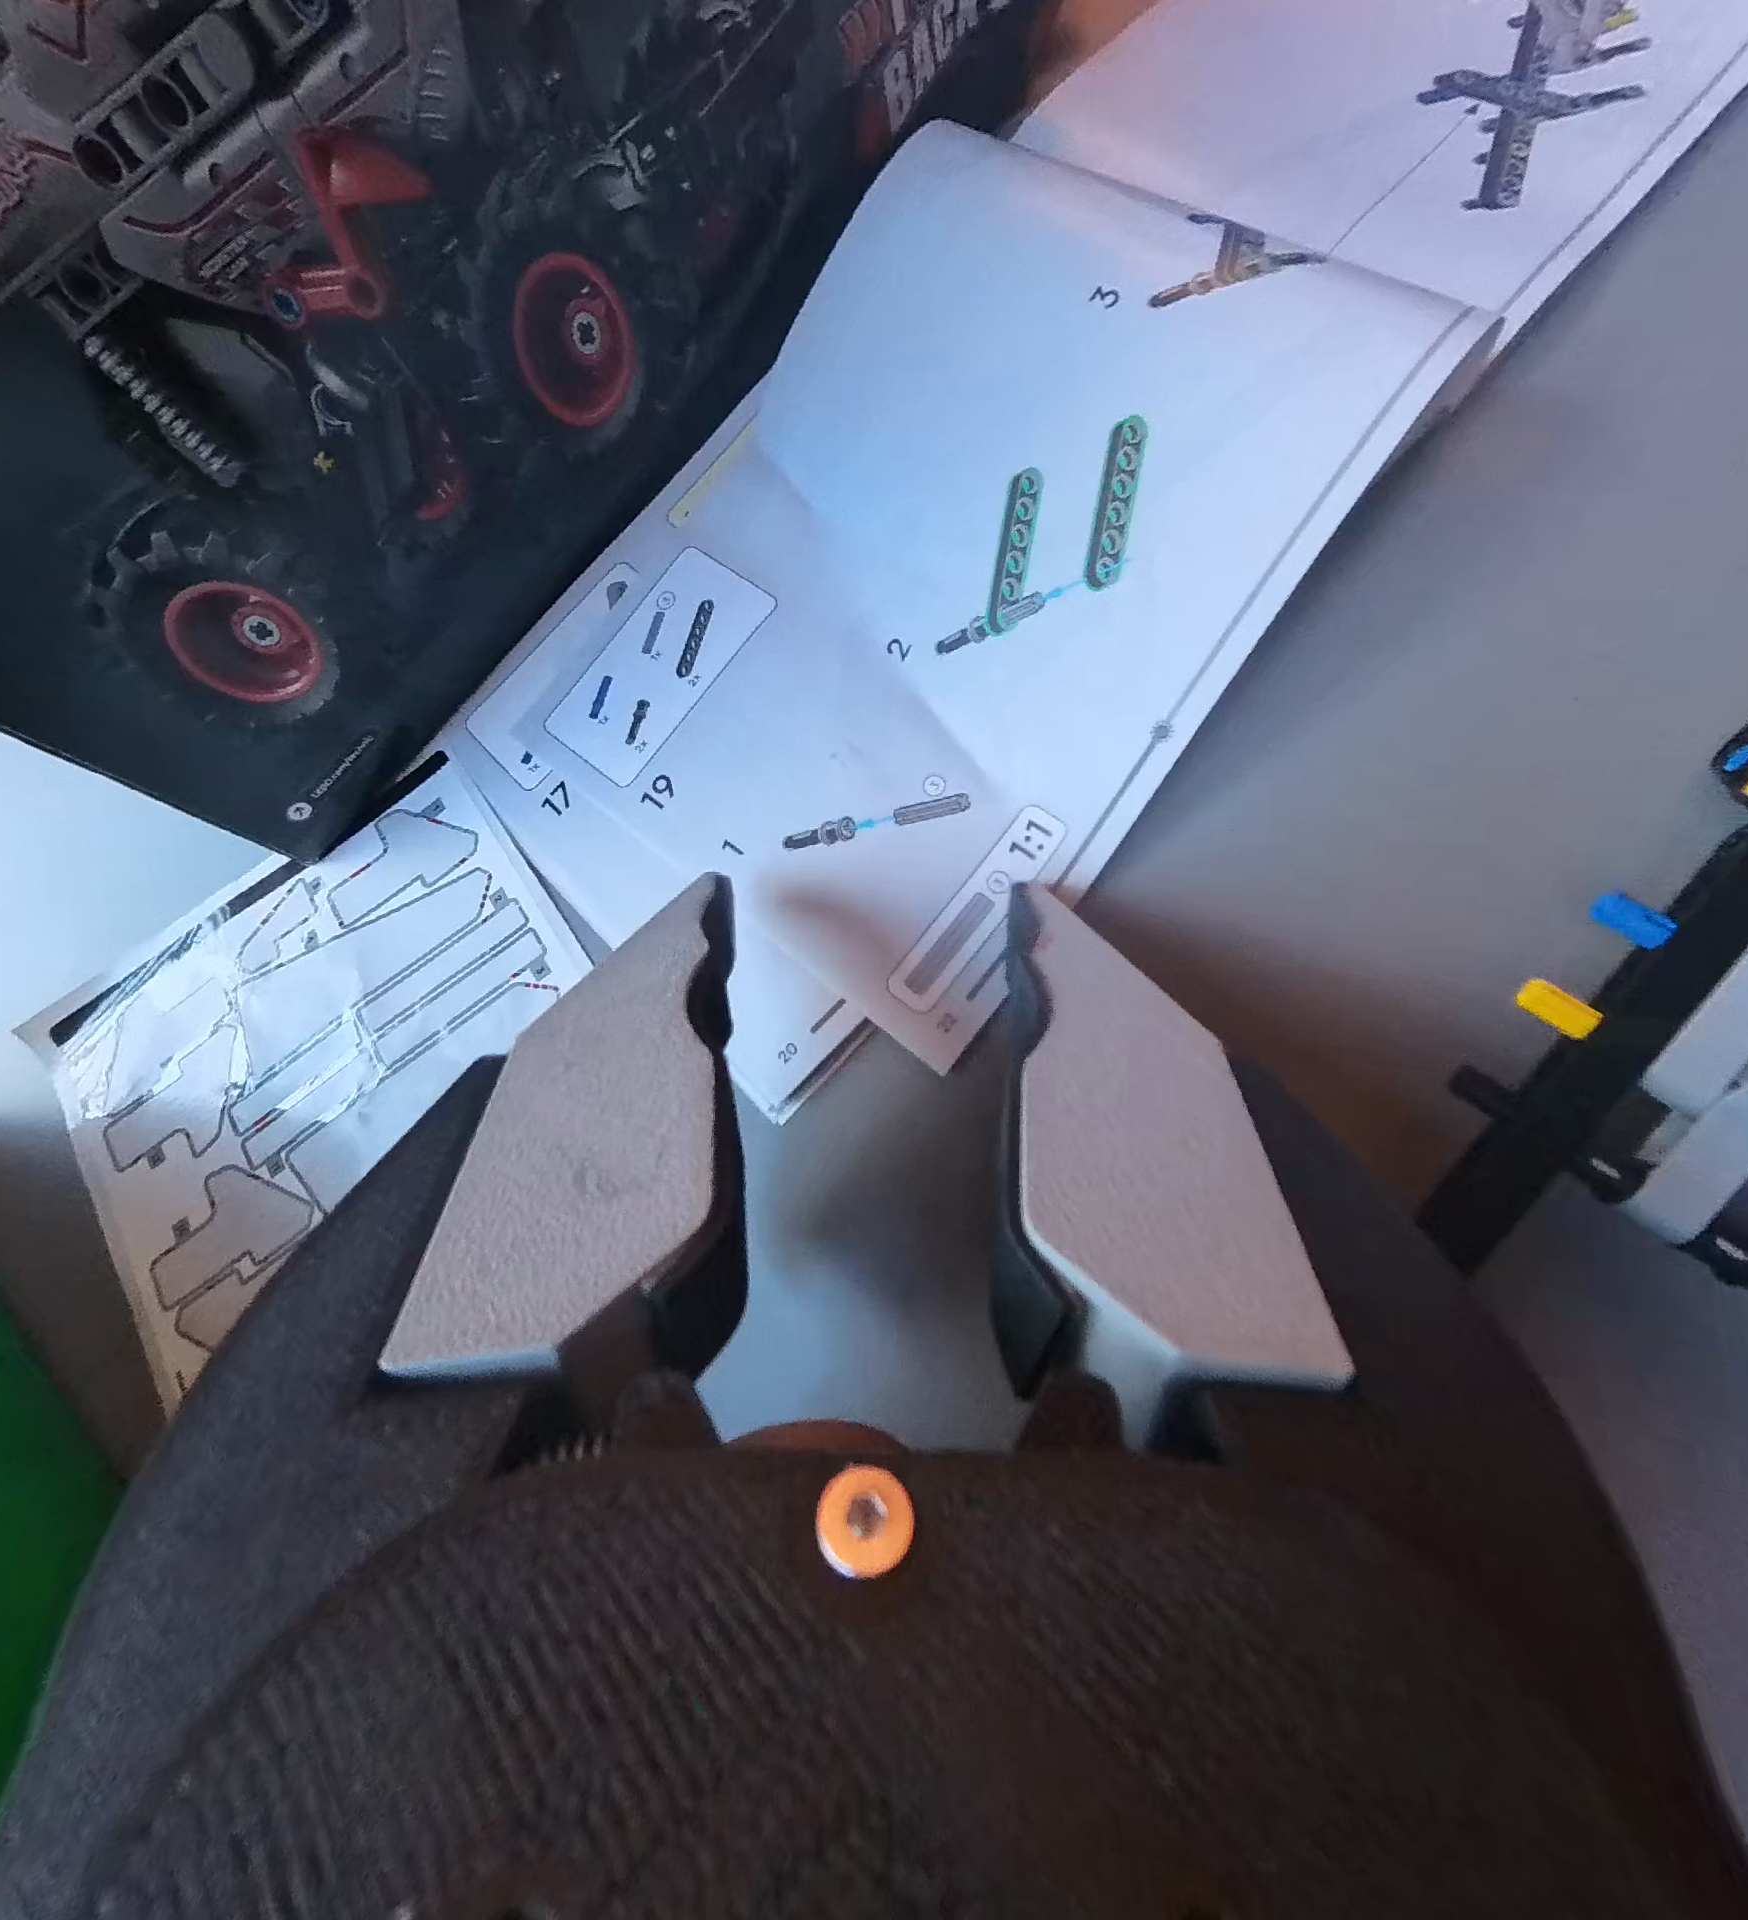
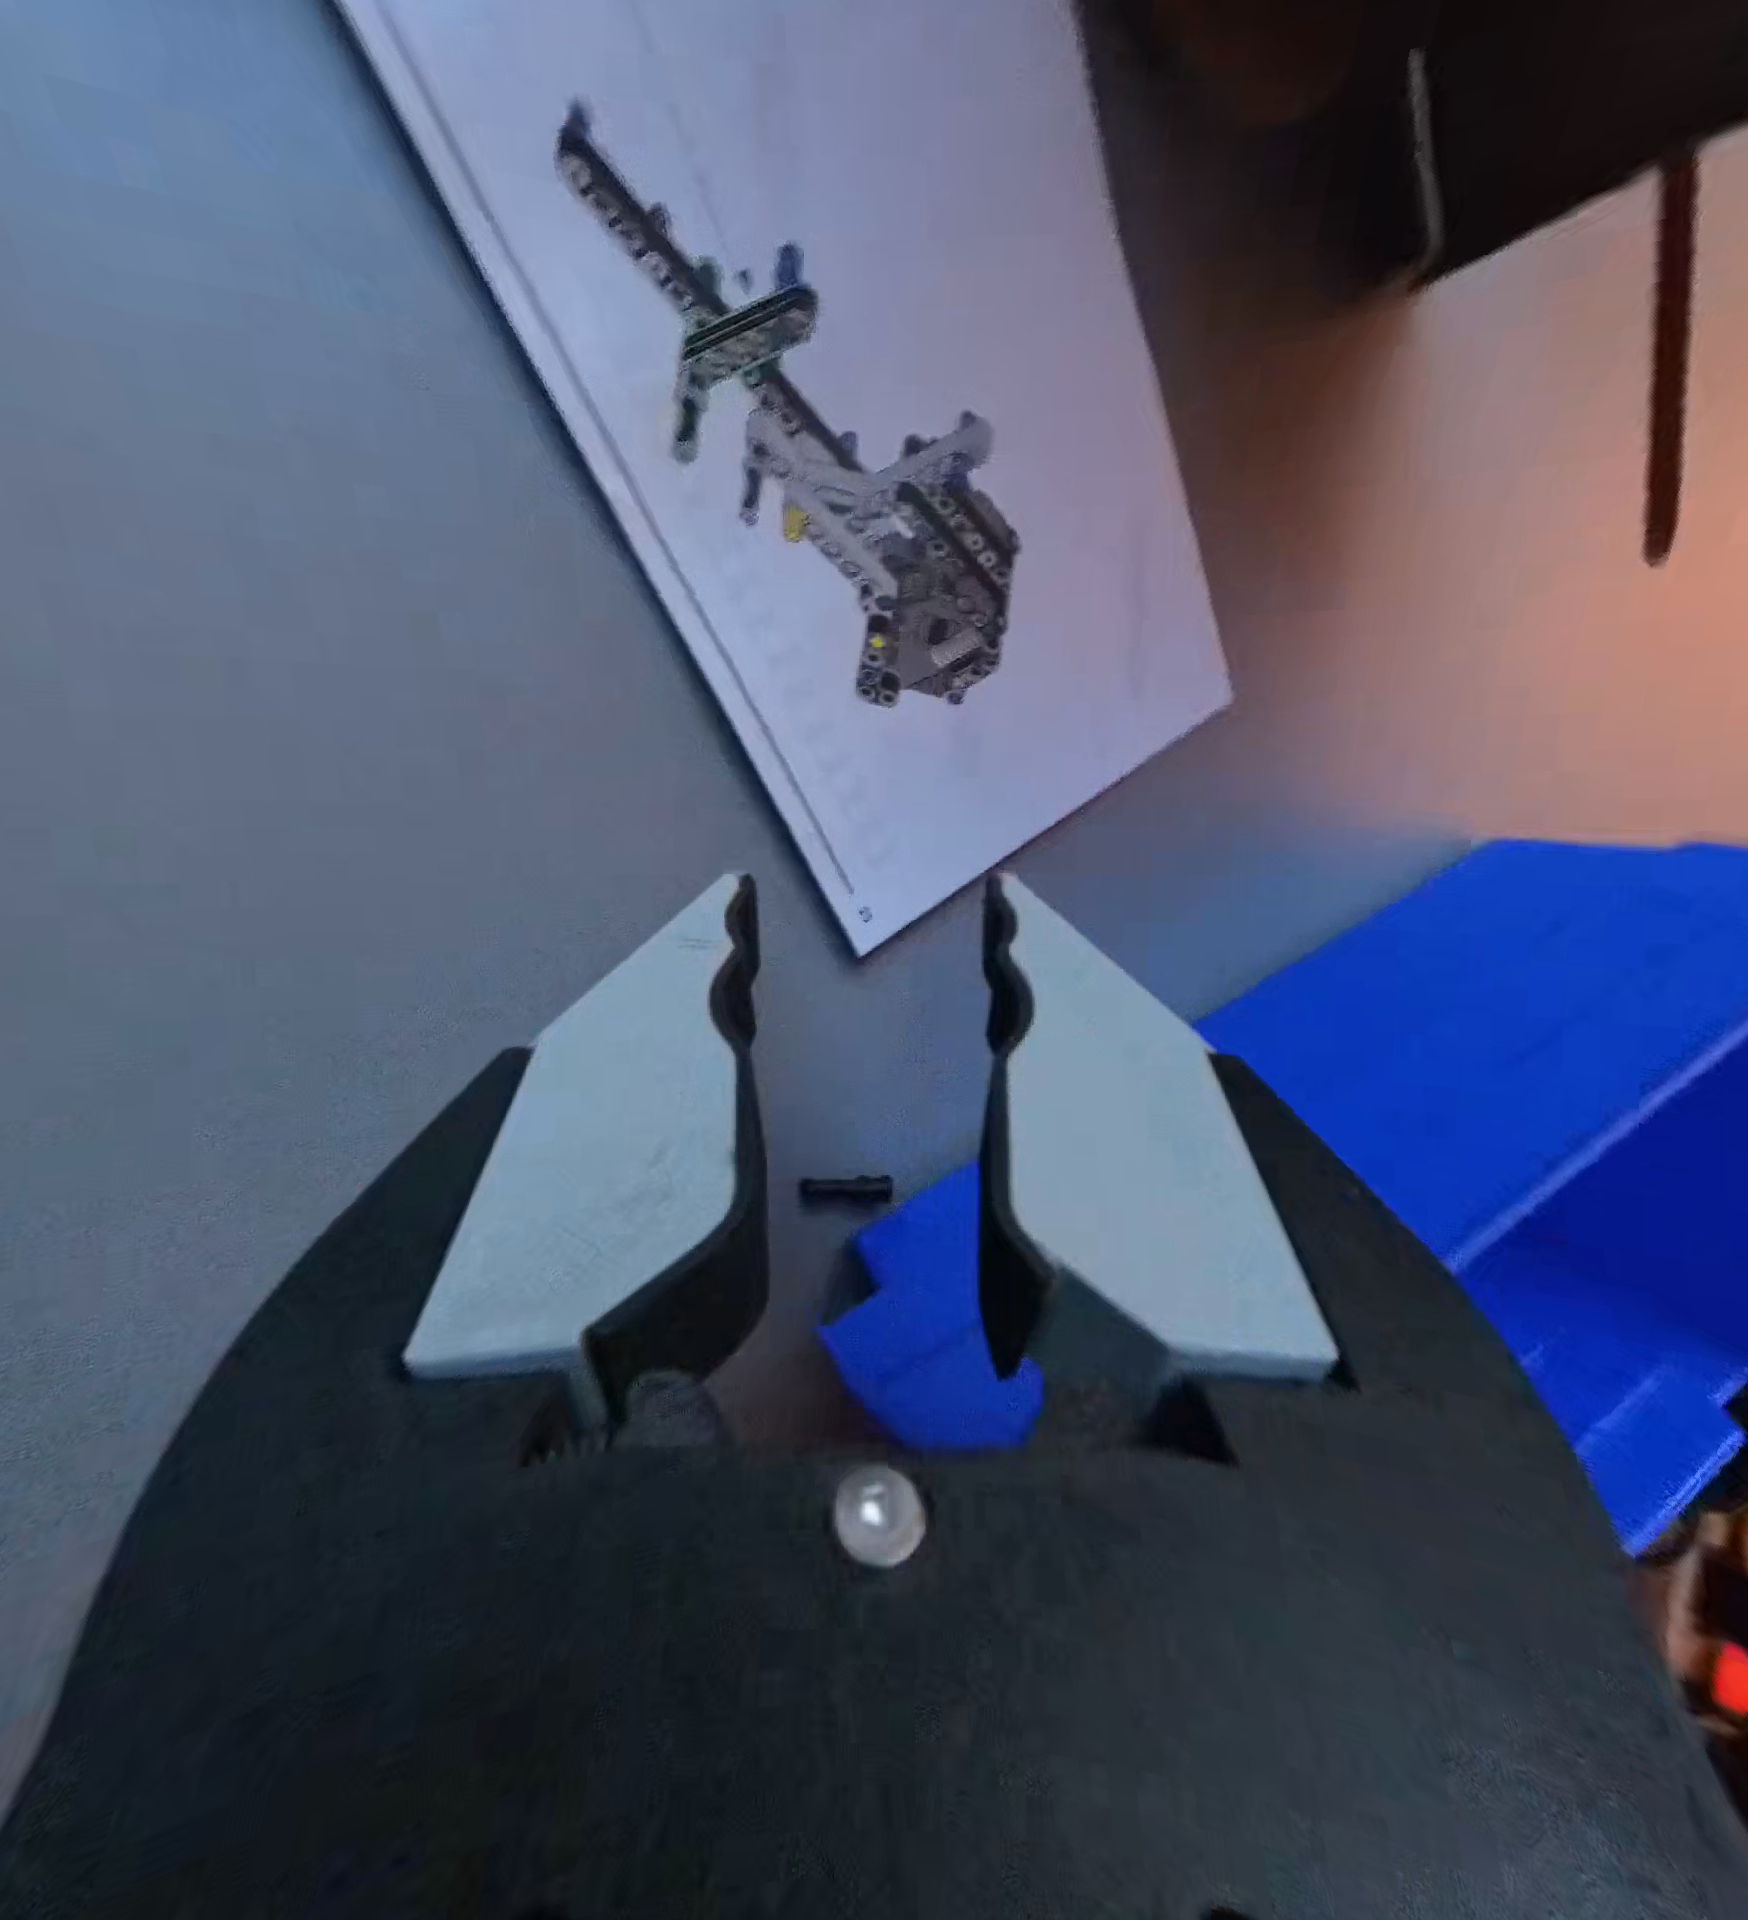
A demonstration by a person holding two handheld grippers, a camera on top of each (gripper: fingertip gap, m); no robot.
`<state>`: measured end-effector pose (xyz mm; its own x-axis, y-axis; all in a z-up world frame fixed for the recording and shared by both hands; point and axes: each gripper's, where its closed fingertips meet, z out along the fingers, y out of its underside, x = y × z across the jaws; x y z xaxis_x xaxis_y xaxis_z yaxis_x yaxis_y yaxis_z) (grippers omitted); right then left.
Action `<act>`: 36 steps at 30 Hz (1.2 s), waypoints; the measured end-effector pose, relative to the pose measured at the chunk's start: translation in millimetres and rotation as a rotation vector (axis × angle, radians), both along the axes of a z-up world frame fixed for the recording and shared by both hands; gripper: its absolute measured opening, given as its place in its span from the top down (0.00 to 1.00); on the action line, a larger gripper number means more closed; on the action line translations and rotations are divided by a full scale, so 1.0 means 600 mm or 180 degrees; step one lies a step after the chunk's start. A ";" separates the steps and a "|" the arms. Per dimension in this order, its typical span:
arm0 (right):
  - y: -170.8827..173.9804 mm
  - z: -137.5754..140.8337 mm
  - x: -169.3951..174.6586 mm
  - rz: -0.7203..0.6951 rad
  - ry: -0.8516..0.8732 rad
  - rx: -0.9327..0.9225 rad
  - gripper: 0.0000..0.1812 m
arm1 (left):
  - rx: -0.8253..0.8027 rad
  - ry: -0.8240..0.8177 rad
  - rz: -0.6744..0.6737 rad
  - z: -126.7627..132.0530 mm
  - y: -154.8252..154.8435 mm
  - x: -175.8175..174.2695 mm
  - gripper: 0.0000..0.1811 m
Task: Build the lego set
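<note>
My left gripper point(image 1: 868, 894) hangs above the grey table point(image 1: 1421, 582) with its fingers point(image 1: 631, 1091) spread wide, and nothing is between them. Just beyond the fingertips lies the open instruction booklet point(image 1: 1005, 582), its near corner directly under the gap of the jaws, and one page of it bends upward in a curve. To the left of the booklet, touching its edge, lies a white sticker sheet point(image 1: 257, 1049) with outlined shapes. Farther away, behind the booklet and the sheet, stands the dark box point(image 1: 350, 343) of the set, with a picture of a truck with red wheels. At the right edge of this view I see the partly built model point(image 1: 1670, 1049), black and light grey with small blue and yellow pins, resting on the table, well apart from my left fingers. My right gripper point(image 2: 870, 894) is also wide open and empty. Below it, between the fingers point(image 2: 631, 1122), a small black pin point(image 2: 846, 1187) lies on the table, just beside the corner of a blue bin point(image 2: 1576, 1039) that fills the right side of the view. Beyond the right fingertips lies a page of the booklet point(image 2: 953, 727) with a drawing of the model. A dark object, too blurred to name, hangs at the top right.
</note>
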<state>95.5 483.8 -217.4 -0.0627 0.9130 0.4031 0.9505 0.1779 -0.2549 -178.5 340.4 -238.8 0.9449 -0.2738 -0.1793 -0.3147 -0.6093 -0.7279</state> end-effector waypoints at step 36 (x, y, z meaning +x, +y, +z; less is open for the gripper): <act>0.042 -0.017 -0.008 0.1106 -0.1119 0.0556 1.00 | -0.0084 -0.0167 -0.0017 -0.004 -0.003 0.000 0.71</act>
